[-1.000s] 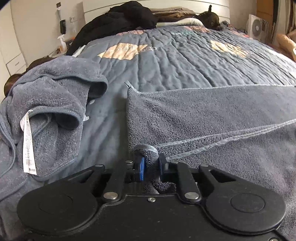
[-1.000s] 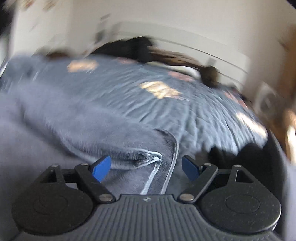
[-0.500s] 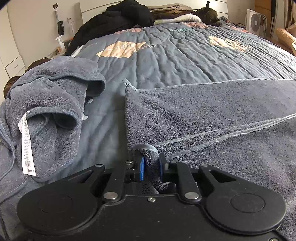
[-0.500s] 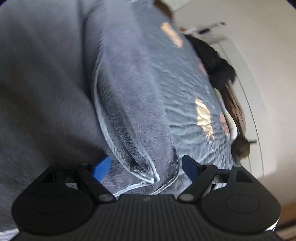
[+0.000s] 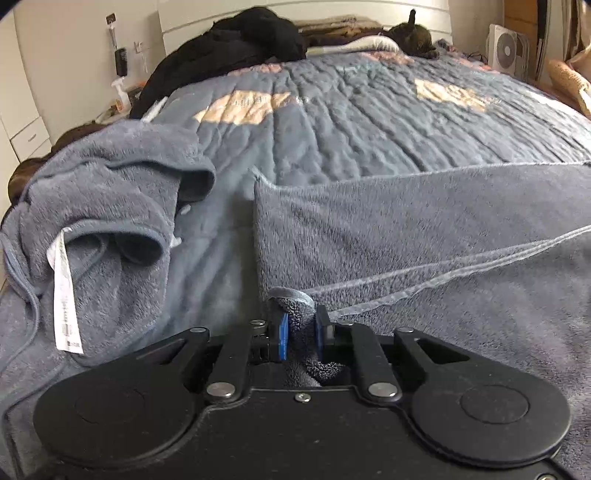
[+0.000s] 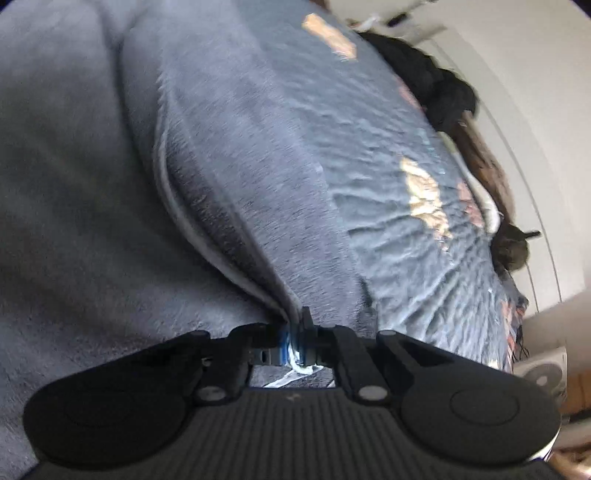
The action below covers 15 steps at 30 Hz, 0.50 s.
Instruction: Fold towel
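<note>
A grey towel (image 5: 424, 229) lies folded on the blue quilted bed (image 5: 351, 110), its pale hemmed edges running off to the right. My left gripper (image 5: 299, 321) pinches the towel's near left corner; its jaws are closing on a bunch of the pile that bulges up between the blue pads. In the right wrist view, which is rolled sideways, my right gripper (image 6: 293, 332) has its jaws closing tight on the white-hemmed edge of the towel (image 6: 240, 184), and the fold fans out ahead of it.
A second grey towel (image 5: 103, 206) with a long white label (image 5: 64, 291) lies crumpled at the left. Black clothing (image 5: 240, 40) and a dark animal (image 5: 410, 33) rest by the headboard. A white fan (image 5: 506, 48) stands at the far right.
The right gripper rolled sideways, moved in on the towel's hemmed edge and went from wide open to shut on it. The left gripper kept its hold and place.
</note>
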Each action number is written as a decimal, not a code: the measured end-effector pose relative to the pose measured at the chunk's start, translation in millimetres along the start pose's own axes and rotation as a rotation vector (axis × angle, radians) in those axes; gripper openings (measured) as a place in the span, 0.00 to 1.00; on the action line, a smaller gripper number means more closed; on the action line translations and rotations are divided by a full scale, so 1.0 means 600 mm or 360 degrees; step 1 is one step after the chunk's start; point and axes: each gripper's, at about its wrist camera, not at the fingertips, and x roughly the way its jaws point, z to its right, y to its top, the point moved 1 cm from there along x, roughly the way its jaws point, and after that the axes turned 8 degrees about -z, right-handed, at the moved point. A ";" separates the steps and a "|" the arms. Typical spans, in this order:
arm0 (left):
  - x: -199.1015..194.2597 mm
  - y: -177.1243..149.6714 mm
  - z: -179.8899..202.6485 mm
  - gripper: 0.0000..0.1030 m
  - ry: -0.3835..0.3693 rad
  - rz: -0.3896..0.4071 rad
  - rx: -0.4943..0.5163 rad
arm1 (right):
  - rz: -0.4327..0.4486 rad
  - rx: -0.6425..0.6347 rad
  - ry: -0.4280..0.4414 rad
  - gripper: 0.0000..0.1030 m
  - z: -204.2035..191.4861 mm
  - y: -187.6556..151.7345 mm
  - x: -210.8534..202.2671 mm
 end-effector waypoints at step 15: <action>-0.040 0.127 -0.005 0.08 0.0123 0.0327 0.0003 | 0.0109 0.0418 -0.0174 0.05 0.135 0.025 -0.033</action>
